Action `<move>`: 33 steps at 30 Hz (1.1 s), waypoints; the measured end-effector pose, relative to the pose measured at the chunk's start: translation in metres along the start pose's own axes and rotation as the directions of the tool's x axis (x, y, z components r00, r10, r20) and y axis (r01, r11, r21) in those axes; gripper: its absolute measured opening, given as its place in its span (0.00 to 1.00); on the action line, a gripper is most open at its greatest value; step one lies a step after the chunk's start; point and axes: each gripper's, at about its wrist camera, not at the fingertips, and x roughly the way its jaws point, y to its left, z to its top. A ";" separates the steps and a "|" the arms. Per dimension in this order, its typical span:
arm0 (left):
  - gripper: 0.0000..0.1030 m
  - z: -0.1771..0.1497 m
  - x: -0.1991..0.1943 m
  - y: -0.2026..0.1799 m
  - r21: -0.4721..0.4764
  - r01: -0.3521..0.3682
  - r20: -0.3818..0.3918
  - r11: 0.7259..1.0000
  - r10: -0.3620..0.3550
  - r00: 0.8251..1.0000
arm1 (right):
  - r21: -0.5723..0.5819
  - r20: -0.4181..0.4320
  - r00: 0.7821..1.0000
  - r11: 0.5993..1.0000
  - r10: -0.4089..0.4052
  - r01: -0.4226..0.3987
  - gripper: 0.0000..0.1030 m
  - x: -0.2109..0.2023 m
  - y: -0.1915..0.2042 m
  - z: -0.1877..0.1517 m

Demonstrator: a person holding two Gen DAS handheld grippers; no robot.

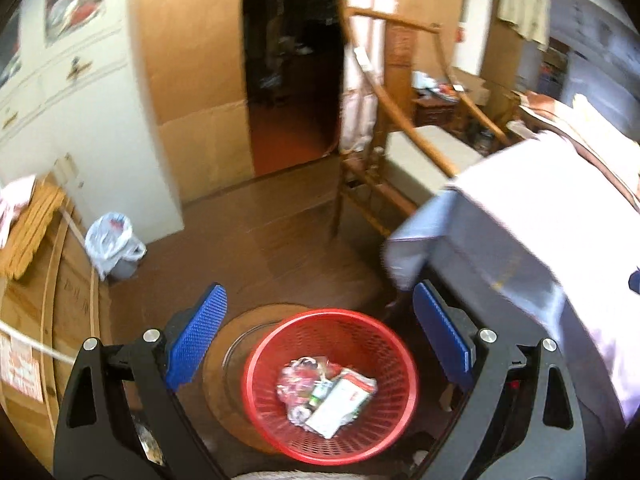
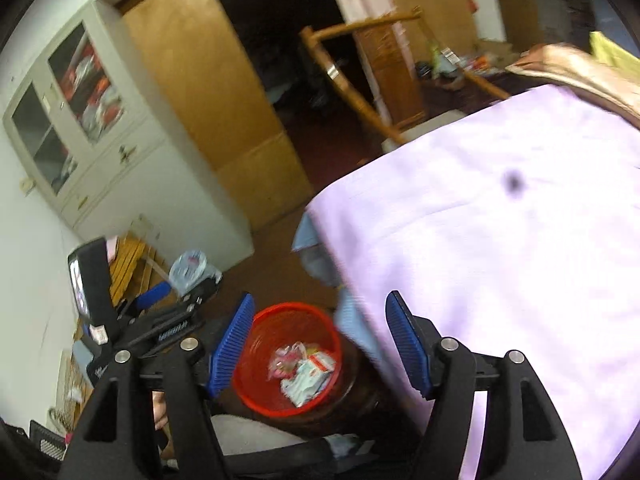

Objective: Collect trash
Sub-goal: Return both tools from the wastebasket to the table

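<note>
1. Left wrist view: the left gripper [image 1: 320,334], with 2 blue ribbed pads on black arms, stands wide apart and holds nothing.
2. Below and between its fingers sits the round red plastic mesh basket [image 1: 264,408], upright with its open mouth facing up toward the camera, on a round brown stool or stand whose rim shows at its left.
3. Inside the basket lies the crumpled trash [image 1: 326,394]: clear and red-printed wrappers on the left, and a flat white paper packet [image 1: 342,400] on the right. The packet's long axis runs diagonally, from lower left to upper right, with its red-marked end toward the upper right.
4. A white plastic bag lining a small grey bin [image 1: 114,246] stands on the brown floor by the white cabinet, well apart from the basket. A wooden chair [image 1: 376,132] stands beyond, beside the pale lilac bedsheet [image 1: 532,216].
5. Right wrist view: the right gripper [image 2: 320,344] is also spread wide and empty.
6. The red basket [image 2: 246,380] shows between its fingers, nearer the left finger, with the trash [image 2: 306,370] resting on its bottom.
7. The lilac bedsheet [image 2: 500,240] fills the right side, and part of the left gripper's black body [image 2: 152,320] shows at left.
</note>
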 end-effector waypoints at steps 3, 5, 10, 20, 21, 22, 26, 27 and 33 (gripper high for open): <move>0.89 -0.001 -0.020 -0.035 0.071 0.041 0.030 0.997 -0.044 0.999 | 0.029 0.083 0.995 0.998 -0.057 0.055 0.74 -0.034 -0.021 -0.005; 0.90 -0.002 -0.033 -0.062 0.129 0.072 0.045 0.989 -0.078 0.996 | 0.058 0.142 0.984 0.994 -0.104 0.097 0.77 -0.061 -0.041 -0.010; 0.92 -0.005 -0.058 -0.138 0.293 0.139 0.079 0.946 -0.169 0.982 | 0.166 0.245 0.943 0.968 -0.224 0.187 0.81 -0.119 -0.097 -0.024; 0.92 -0.017 -0.067 -0.272 0.539 0.230 0.055 0.811 -0.306 0.951 | 0.416 0.289 0.863 0.867 -0.414 0.276 0.83 -0.193 -0.218 -0.060; 0.92 -0.018 -0.066 -0.282 0.551 0.241 0.047 0.799 -0.318 0.947 | 0.431 0.285 0.859 0.857 -0.426 0.282 0.83 -0.196 -0.226 -0.063; 0.92 -0.018 -0.065 -0.292 0.562 0.250 0.039 0.788 -0.328 0.944 | 0.439 0.283 0.856 0.852 -0.433 0.286 0.83 -0.197 -0.231 -0.066; 0.92 -0.022 -0.059 -0.326 0.593 0.280 0.009 0.755 -0.354 0.935 | 0.467 0.266 0.843 0.828 -0.467 0.311 0.83 -0.204 -0.256 -0.072; 0.92 -0.021 -0.057 -0.333 0.599 0.289 0.000 0.747 -0.360 0.933 | 0.472 0.264 0.840 0.823 -0.475 0.317 0.84 -0.206 -0.262 -0.074; 0.92 -0.015 -0.046 -0.368 0.609 0.353 -0.065 0.710 -0.399 0.915 | 0.530 0.259 0.811 0.780 -0.524 0.334 0.87 -0.218 -0.290 -0.085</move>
